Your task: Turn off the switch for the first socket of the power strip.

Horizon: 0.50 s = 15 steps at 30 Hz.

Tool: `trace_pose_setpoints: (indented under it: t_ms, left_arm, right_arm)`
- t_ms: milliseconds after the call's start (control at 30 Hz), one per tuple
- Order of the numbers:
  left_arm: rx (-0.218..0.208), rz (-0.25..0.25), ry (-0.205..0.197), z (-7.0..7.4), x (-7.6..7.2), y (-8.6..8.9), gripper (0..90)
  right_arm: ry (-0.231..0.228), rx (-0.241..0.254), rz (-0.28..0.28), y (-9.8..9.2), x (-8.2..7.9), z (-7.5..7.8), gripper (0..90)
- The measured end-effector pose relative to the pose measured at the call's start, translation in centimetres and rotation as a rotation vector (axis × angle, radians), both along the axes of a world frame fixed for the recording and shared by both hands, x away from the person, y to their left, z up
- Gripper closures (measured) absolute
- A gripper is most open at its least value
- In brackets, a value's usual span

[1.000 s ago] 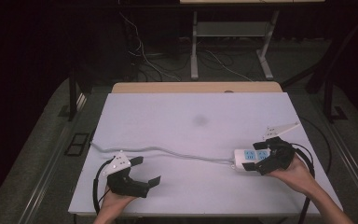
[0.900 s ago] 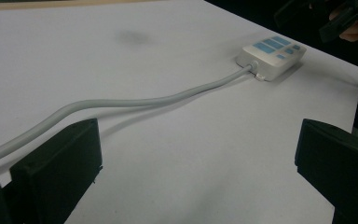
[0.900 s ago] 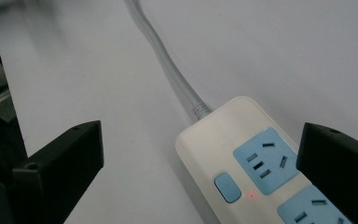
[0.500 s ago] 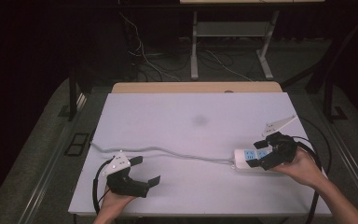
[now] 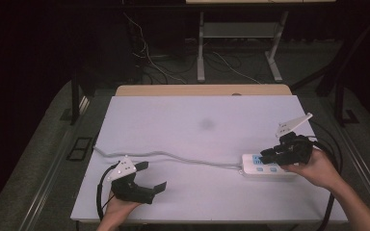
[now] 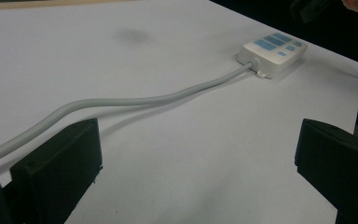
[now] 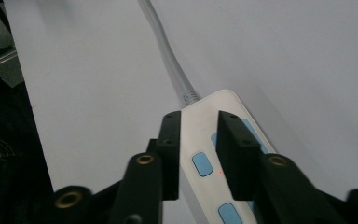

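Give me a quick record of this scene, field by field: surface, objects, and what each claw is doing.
surface: white table
object: white power strip with blue buttons, near the right edge
cable: grey cord running left from the strip across the table
left claw: jaws wide open, low over the table, holding nothing
right claw: jaws narrowly apart over the strip's cord end; contact cannot be told
mark: faint dark smudge mid-table

Power strip partly hidden behind right gripper, cut off below
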<state>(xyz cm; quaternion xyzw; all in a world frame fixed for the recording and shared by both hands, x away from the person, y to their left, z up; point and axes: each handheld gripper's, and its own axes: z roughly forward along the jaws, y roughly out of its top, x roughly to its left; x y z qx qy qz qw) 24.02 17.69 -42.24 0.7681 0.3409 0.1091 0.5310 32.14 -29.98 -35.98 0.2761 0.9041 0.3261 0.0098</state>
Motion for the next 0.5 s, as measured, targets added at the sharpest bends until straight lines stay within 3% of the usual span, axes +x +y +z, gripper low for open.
trace_pose_setpoints:
  t_ms: [133,500]
  left_arm:
    - [0.000,0.001,-0.001,0.0,0.0,0.0,0.0]
    - [0.004,-0.003,-0.003,0.0,0.0,0.0,0.0]
  right_arm:
    - [-0.002,0.002,-0.001,-0.1,0.2,-0.1,88.6]
    - [0.011,-0.036,0.009,0.3,0.7,-1.4,89.7]
